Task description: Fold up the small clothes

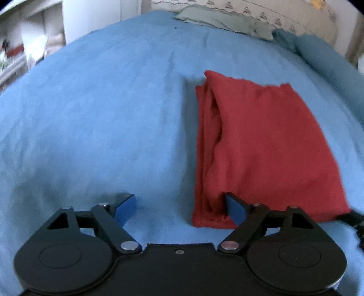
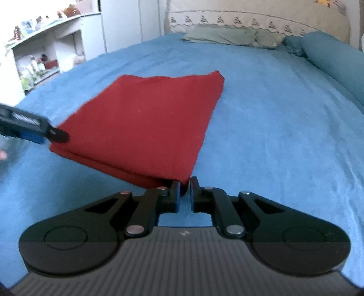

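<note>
A folded red garment (image 1: 259,145) lies on the blue bed cover (image 1: 102,118). My left gripper (image 1: 182,208) is open; its right finger (image 1: 235,210) rests at the garment's near left corner and its left finger (image 1: 125,209) is over bare cover. In the right wrist view the red garment (image 2: 145,123) lies ahead. My right gripper (image 2: 185,189) is shut on its near right corner. The left gripper's fingers (image 2: 36,134) show at the garment's left corner.
Grey-green pillows (image 2: 227,34) and a teal bolster (image 2: 334,59) lie at the head of the bed below a beige headboard (image 2: 261,20). White shelves with small items (image 2: 41,52) stand to the left of the bed.
</note>
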